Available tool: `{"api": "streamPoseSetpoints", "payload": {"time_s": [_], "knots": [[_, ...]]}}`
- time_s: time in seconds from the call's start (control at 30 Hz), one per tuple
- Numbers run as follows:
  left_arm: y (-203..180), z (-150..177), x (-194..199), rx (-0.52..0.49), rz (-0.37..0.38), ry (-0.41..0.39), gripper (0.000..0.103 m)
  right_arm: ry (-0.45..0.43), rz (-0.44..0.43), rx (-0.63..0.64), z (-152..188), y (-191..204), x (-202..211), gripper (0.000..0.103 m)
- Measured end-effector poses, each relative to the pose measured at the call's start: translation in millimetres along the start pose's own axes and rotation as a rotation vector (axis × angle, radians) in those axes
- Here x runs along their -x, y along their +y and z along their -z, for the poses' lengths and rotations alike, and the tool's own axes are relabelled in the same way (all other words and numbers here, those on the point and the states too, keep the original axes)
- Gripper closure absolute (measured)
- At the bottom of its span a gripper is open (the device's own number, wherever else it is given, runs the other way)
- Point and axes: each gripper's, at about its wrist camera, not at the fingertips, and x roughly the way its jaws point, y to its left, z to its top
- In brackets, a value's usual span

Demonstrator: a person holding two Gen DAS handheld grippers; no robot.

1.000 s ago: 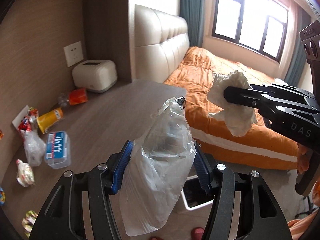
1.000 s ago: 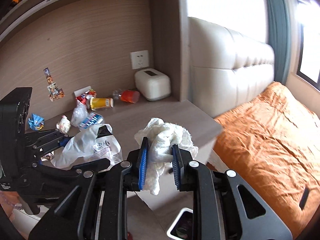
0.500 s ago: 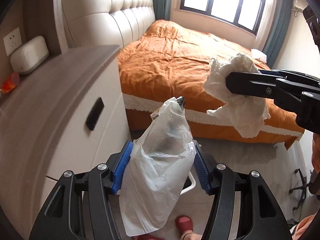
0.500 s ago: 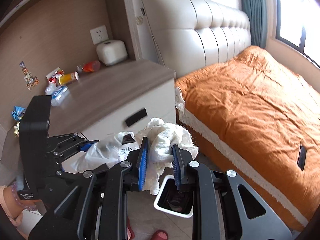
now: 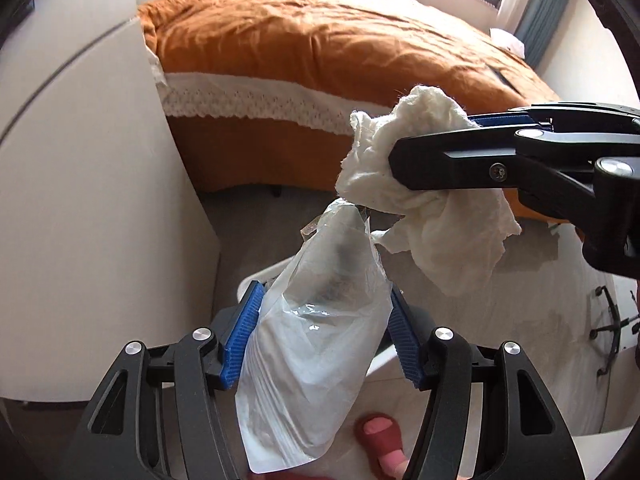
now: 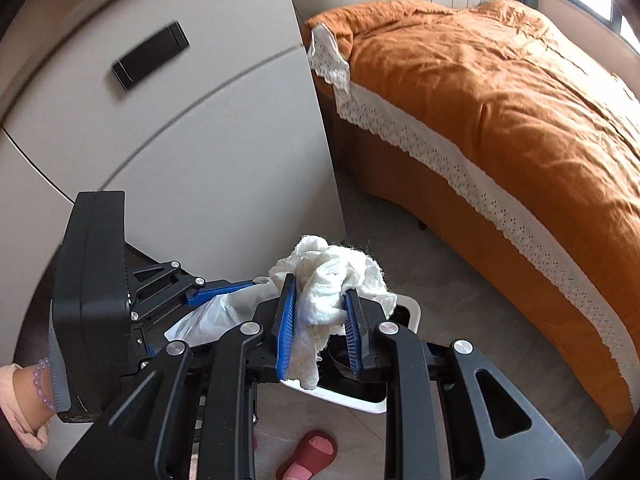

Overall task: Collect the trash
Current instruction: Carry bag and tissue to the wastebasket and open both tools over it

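At the left stands a white drawer cabinet (image 6: 192, 152) with a dark recessed handle (image 6: 150, 55); only its front and side show, so any litter on top of it cannot be judged from here. Just right of it, low on the floor (image 6: 460, 280), sits a white waste bin (image 6: 410, 312) with a dark inside, tucked near the cabinet's corner and mostly hidden behind the two tools. The left tool (image 5: 324, 336) carries a clear plastic bag (image 5: 320, 344) between its blue pads (image 5: 242, 340); its jaws are opening at this moment, the bag is between them and the pads appear to touch its sides. The bag hangs over the bin's near rim (image 5: 260, 276). To its right, the right tool (image 6: 320, 328) is clenched on a crumpled white tissue wad (image 6: 332, 280), which hangs directly above the bin's opening, touching nothing else that can be seen. Further right lies the bed (image 6: 500, 100) with its orange cover and lace edging, well apart from the work. A red slipper (image 6: 312, 452) on the person's foot shows at the bottom edge. As a judgement: two pieces of trash are gathered and brought to the bin; the drop itself is just starting for the bag and not yet done for the tissue, and whether more trash waits elsewhere cannot be told.
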Motion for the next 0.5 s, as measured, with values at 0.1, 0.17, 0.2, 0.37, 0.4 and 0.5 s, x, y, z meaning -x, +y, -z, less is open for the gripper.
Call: {"api": "streamPoseSetpoints", "payload": {"time_s": [0.1, 0.17, 0.2, 0.37, 0.4, 0.5], "knots": [[6, 16, -32, 0.021, 0.024, 0.012, 0.005, 0.057, -0.008, 0.019, 18, -8, -39, 0.026], [13, 24, -45, 0.063, 0.062, 0.033, 0.005, 0.06, 0.056, 0.048, 27, -11, -55, 0.004], [15, 29, -46, 0.069, 0.056, 0.043, 0.005, 0.068, 0.045, 0.059, 31, -14, -61, 0.004], [15, 31, -37, 0.042, 0.031, 0.037, 0.005, 0.067, 0.029, 0.024, 31, -19, -56, 0.004], [15, 29, -30, 0.04, 0.031, 0.03, 0.005, 0.058, 0.031, 0.025, 28, -18, -51, 0.004], [17, 23, -8, 0.043, 0.024, -0.001, 0.005, 0.031, 0.032, 0.03, 18, -11, -34, 0.004]]}}
